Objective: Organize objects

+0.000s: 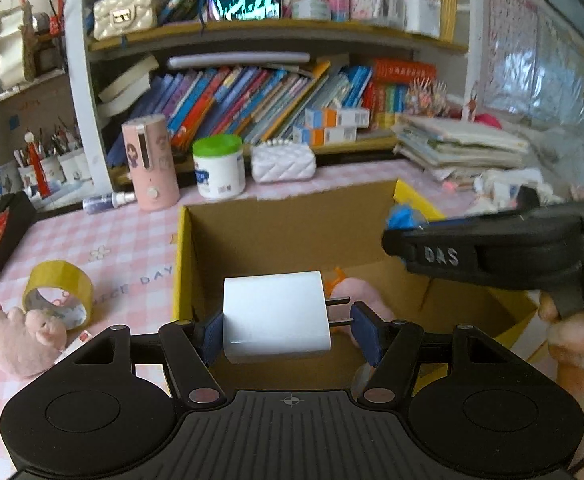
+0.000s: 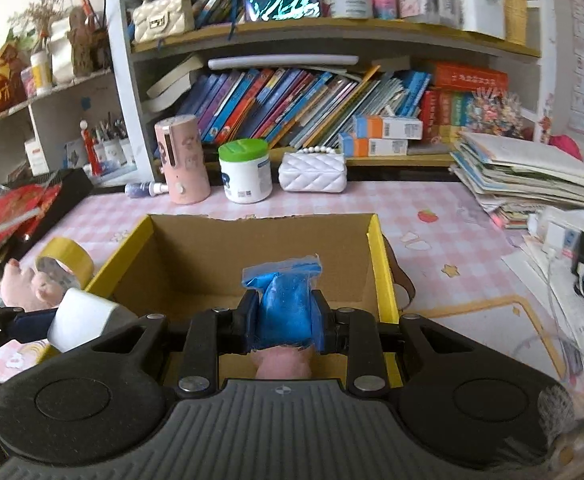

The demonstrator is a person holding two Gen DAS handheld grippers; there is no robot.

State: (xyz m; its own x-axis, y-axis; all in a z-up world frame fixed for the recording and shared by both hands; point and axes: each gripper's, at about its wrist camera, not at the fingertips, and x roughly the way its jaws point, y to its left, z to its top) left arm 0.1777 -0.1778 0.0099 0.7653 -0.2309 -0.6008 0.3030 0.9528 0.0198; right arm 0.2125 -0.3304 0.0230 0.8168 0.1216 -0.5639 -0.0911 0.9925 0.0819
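Observation:
My left gripper [image 1: 288, 334] is shut on a white charger plug [image 1: 276, 316], with one pad on its body and the other on its prongs. It hangs over the near edge of an open cardboard box [image 1: 284, 232]. My right gripper [image 2: 286, 320] is shut on a blue plastic packet [image 2: 286, 304], held above the same cardboard box [image 2: 260, 248]. A pink plush toy [image 2: 282, 362] lies inside the box under both grippers. In the right wrist view the white charger plug [image 2: 80, 316] shows at the lower left.
A yellow tape roll [image 1: 58, 292] and a second pink plush pig [image 1: 20, 336] lie on the pink checked tablecloth, left of the box. A pink cylinder [image 1: 150, 160], a green-lidded jar [image 1: 219, 168] and a white quilted purse [image 1: 283, 162] stand behind. Stacked papers [image 2: 523, 176] sit right.

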